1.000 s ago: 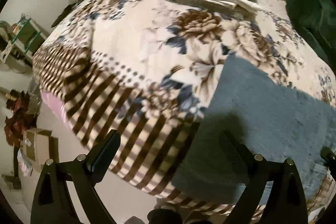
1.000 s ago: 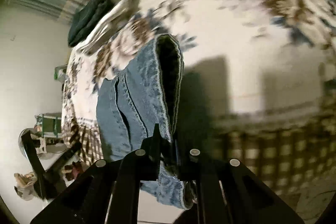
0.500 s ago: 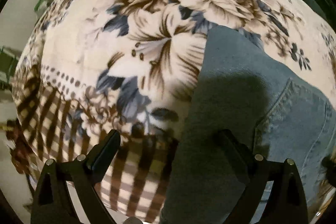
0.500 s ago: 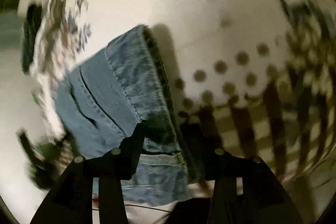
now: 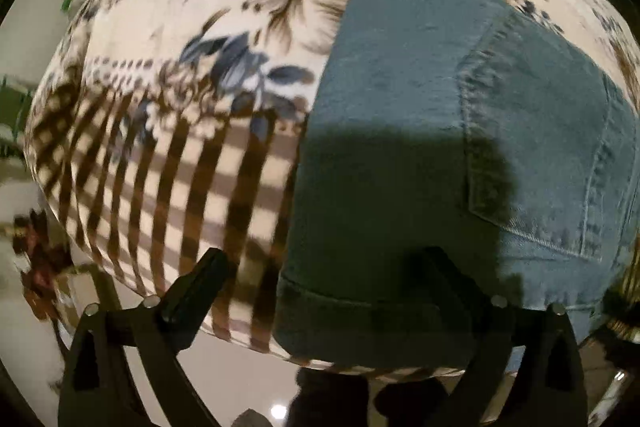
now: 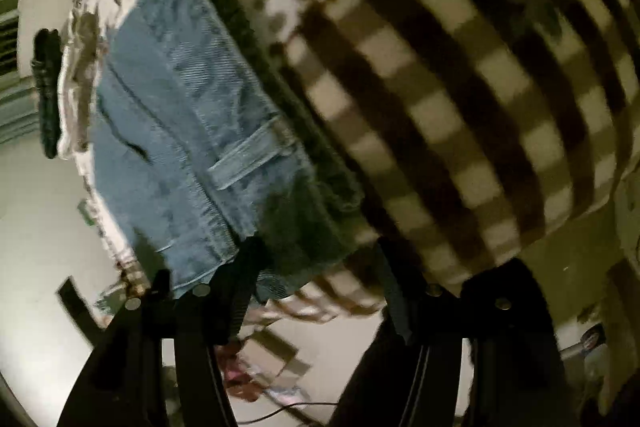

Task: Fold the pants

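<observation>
Denim pants (image 5: 420, 147) lie btwn opening left tool (image 5: 324, 275) fingers.

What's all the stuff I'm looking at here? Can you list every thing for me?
jeans: one, blue denim, lying flat at the bed's near edge, back pocket showing.
blanket: one, cream with brown and blue flowers and a brown checked border, covering the bed.
dark folded clothes: one pile, blackish green, far side of the bed.
floor: pale, glossy, below the bed edge.
left gripper: black, jaws opening, above the jeans' hem.
right gripper: black, jaws opening, jeans' waistband between them.
</observation>
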A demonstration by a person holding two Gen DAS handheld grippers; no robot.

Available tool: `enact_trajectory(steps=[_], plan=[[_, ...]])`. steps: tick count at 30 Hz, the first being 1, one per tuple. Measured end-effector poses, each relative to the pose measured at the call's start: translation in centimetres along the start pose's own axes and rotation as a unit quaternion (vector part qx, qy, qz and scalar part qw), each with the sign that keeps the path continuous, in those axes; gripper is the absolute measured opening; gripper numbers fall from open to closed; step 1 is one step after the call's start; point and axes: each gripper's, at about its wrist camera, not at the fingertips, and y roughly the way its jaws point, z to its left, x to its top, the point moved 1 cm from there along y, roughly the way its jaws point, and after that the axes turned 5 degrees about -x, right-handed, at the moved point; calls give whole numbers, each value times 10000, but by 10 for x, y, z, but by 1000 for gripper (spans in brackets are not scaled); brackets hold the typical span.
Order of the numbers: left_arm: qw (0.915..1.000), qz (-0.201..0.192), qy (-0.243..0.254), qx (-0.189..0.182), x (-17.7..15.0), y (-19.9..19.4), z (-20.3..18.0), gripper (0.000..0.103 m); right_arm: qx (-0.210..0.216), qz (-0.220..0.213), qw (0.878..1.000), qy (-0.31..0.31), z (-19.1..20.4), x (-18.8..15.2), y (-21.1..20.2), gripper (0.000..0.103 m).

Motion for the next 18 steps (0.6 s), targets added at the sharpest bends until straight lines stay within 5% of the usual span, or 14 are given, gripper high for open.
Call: enact_trajectory(steps=[6,12,18], plan=[[9998,75,-78,-160,6,-13,4,103,-499,-205,9974,-482,34,3,-30,59],[9981,-434,-117,-426,71,-42,15,103,210,-1043,9899,-940,81,47,-82,62],[9985,-264,421,-224,141,10,-2,103,-561,-930,9817,-1565,125,104,-41,61]])
